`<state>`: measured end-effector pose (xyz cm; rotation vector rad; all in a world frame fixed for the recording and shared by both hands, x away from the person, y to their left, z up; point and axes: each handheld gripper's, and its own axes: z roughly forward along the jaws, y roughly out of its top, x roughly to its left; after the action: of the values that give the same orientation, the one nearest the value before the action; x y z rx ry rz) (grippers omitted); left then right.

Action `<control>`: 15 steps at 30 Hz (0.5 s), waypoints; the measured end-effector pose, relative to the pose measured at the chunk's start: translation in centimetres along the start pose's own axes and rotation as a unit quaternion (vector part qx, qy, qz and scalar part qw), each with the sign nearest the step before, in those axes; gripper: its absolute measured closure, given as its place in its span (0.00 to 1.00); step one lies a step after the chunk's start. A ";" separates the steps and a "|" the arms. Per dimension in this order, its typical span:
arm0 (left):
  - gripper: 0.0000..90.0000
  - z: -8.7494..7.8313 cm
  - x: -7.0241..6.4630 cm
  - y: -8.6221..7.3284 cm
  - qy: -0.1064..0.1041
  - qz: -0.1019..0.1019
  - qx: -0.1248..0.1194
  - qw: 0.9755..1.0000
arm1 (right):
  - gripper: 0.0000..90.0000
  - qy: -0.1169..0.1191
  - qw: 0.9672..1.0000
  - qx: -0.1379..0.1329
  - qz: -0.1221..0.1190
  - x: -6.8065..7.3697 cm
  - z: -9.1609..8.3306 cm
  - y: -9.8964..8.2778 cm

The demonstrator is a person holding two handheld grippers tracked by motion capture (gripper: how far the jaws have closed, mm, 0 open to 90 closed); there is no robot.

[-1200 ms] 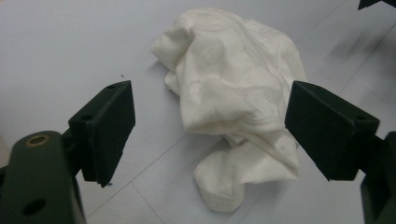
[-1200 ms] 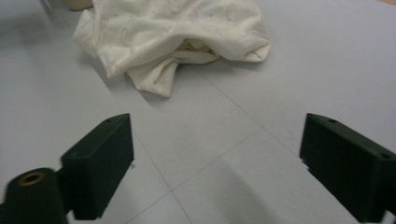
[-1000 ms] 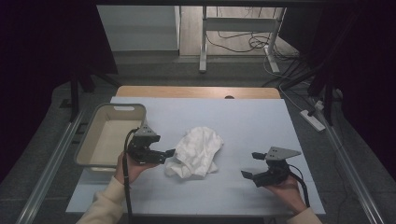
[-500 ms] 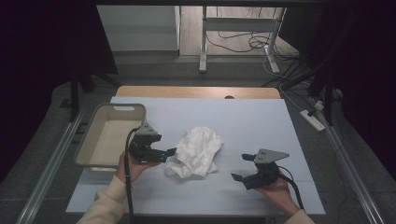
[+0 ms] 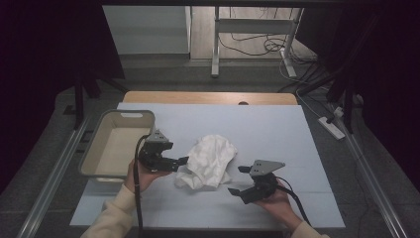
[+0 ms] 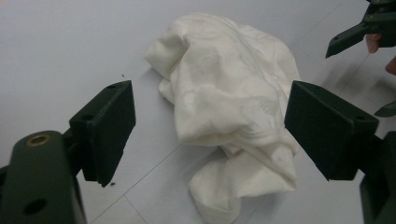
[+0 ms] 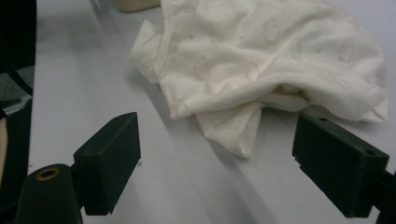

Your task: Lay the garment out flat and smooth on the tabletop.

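A crumpled white cloth [image 5: 208, 161] lies on the counter [image 5: 277, 129] a little toward the near edge, midway between the left and right edges, with bare surface on every side of it. The left gripper [image 5: 179, 161] sits just beside the cloth on its left-edge side, its fingers [image 6: 105, 130] released and spread wide, one tip close to the fabric but not seen touching it. The right gripper [image 5: 236, 179] is nearer the near edge, to the right-edge side of the cloth and slightly apart from it, fingers [image 7: 109, 161] likewise spread and holding nothing. Much open counter runs toward the far edge and the far right corner. A beige bin [image 5: 94, 151] with rounded corners and smooth walls stands at the left edge, overhanging it, near the left gripper. The cloth is soft and thin, bunched into folds, with a faint raised pattern and a stitched hem showing in the right gripper view. The counter is smooth, matte and pale blue-grey.
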<state>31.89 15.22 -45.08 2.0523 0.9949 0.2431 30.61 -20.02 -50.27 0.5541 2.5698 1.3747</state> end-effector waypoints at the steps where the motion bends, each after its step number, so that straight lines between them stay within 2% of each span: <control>1: 0.19 0.0 0.0 0.0 0.001 0.000 -0.001 1.000 | 0.17 0.000 1.000 0.003 -0.003 0.1 0.3 0.1; 6: 0.19 0.0 -0.1 0.0 0.000 0.001 0.000 1.000 | 0.17 0.006 1.000 0.004 -0.008 0.3 1.2 0.6; 15: 0.19 0.2 -0.1 -0.1 0.000 0.001 0.003 1.000 | 0.22 0.034 0.999 0.002 -0.025 1.7 2.7 1.6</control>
<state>31.84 15.07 -45.22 2.0587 0.9949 0.2399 30.32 -16.48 -50.38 0.4477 2.6206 1.3948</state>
